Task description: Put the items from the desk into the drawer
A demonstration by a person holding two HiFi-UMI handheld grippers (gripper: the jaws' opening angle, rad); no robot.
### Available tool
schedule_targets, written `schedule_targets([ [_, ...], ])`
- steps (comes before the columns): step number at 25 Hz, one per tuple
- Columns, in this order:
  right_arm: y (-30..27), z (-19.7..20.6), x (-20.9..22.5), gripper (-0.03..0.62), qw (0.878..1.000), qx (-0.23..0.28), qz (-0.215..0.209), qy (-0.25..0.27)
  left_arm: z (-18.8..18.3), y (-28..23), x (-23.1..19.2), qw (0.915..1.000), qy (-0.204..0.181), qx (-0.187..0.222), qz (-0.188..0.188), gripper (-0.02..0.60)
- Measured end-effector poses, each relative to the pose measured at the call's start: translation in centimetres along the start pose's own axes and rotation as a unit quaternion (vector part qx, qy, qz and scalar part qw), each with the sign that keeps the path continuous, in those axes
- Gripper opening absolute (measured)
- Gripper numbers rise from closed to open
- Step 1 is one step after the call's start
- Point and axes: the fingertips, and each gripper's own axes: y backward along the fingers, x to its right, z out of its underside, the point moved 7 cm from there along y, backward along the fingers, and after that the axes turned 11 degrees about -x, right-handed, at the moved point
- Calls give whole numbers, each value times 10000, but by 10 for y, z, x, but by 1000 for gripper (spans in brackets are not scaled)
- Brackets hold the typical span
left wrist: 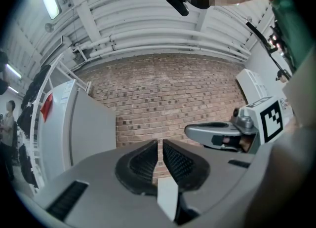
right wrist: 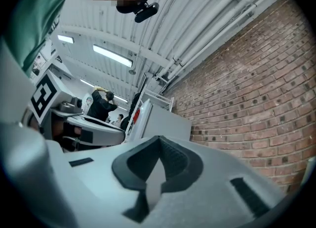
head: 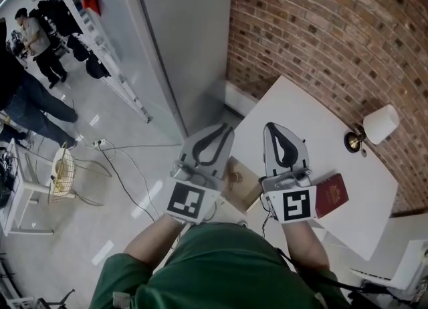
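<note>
A red-brown brick wall (head: 321, 27) closes the far side of a bright workshop room. A white rectangular desk (head: 301, 114) stands against it, and a pale floor with a loose cable lies to the left.

The left two-jaw grey gripper (head: 226, 129) and the right two-jaw grey gripper (head: 269, 128) hang side by side over the desk's near-left corner. Their own views show only wall and ceiling, so both are tilted up and away from the desk. This looks like a ready pose, with no reach under way.

The left gripper's ribbed black pads (left wrist: 148, 160) stand pressed almost together, with only a sliver of brick showing between them. The right gripper's jaws meet at the tips. Neither holds anything.

A dark red booklet with a gold emblem (head: 332, 194) lies flat on the desk, just right of the right gripper and within easy reach, probably the first thing to go. A flat tan-brown panel (head: 244, 184) sits between and below the two grippers. I cannot tell whether it is the open drawer or another item. A white-shaded lamp on a brass base (head: 378, 126) stands at the far right, close to the wall, likely a fixture.

The count is two grippers, one booklet, one tan panel and one lamp. At least two people (head: 30, 33) stand in the far left of the room.
</note>
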Motion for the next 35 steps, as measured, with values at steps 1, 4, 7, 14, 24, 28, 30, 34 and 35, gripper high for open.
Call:
schedule_targets([
  [1, -1, 0, 0, 2, 10000, 7, -6, 12, 0, 0, -1, 10000, -12, 3, -8, 31],
  [4, -1, 1, -1, 2, 10000, -17, -26, 38, 1, 0, -1, 10000, -20, 8, -23, 31],
  [7, -1, 1, -2, 2, 10000, -21, -57, 64, 1, 0, -1, 10000, -13, -5, -25, 31],
  [14, 0, 1, -1, 2, 9999, 29, -76, 66, 1, 0, 0, 10000, 17, -20, -28, 31],
  [24, 3, 2, 0, 2, 9998, 106, -123, 76, 5, 0, 1, 9998, 129, -119, 11, 31],
  [28, 5, 6, -1, 2, 9999, -42, -141, -41, 6, 0, 2, 9998, 116, -130, 4, 31],
  [30, 6, 6, -1, 2, 9999, -21, -139, -37, 6, 0, 2, 9998, 133, -131, -1, 31],
  [34, 4, 6, -3, 2, 9998, -55, -158, -48, 7, 1, 0, 9998, 114, -132, 4, 31],
  [35, 3, 6, -4, 1, 9998, -64, -169, -48, 8, 1, -1, 9998, 121, -127, 2, 31],
])
